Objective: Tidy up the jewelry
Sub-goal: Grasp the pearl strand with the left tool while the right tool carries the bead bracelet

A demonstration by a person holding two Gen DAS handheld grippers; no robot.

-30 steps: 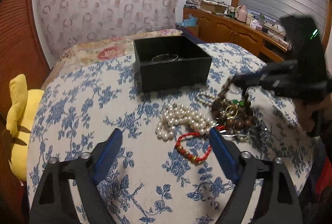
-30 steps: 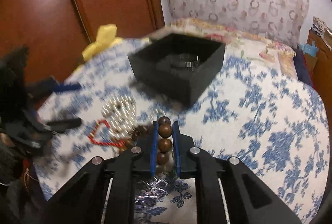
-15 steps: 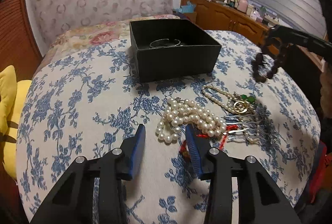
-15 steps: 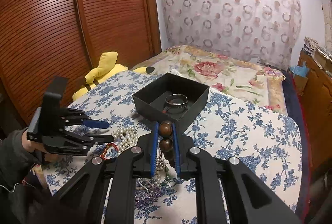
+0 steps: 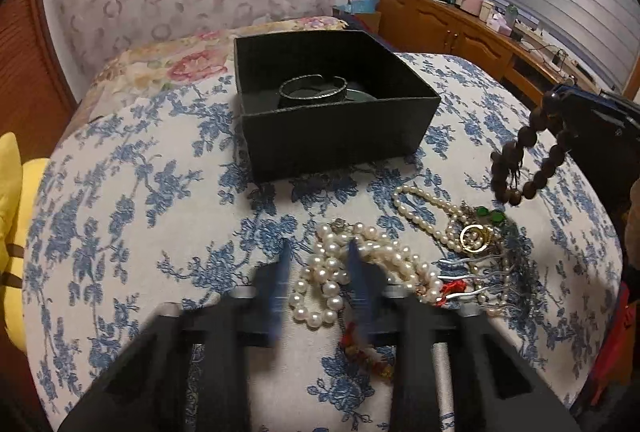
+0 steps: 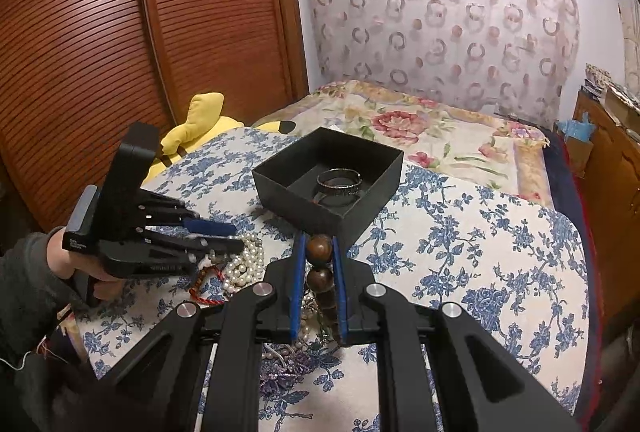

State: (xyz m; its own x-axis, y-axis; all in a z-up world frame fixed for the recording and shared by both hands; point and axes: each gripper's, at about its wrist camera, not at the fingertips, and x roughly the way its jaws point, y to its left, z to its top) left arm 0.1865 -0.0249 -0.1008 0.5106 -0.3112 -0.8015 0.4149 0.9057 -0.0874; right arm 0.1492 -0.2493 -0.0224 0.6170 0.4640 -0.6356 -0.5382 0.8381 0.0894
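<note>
brown wooden beads [image 6: 320,264] sit tight in your right gripper [image 6: 318,286], so lift them over the black box [image 6: 328,183] while your left gripper [image 5: 318,288] is closing around the pearls [image 5: 332,272].

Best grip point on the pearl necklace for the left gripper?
Take the pearl necklace at the bunched loop nearest the left gripper, whose jaws are closing around it, coming from above. It lies flat on the cloth, and that end is clear of the tangle to its right.

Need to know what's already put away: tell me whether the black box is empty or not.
Not empty. The black box is open-topped, and a silver bangle lies on its floor, seen in both views; something dark lies under it, unclear.
</note>
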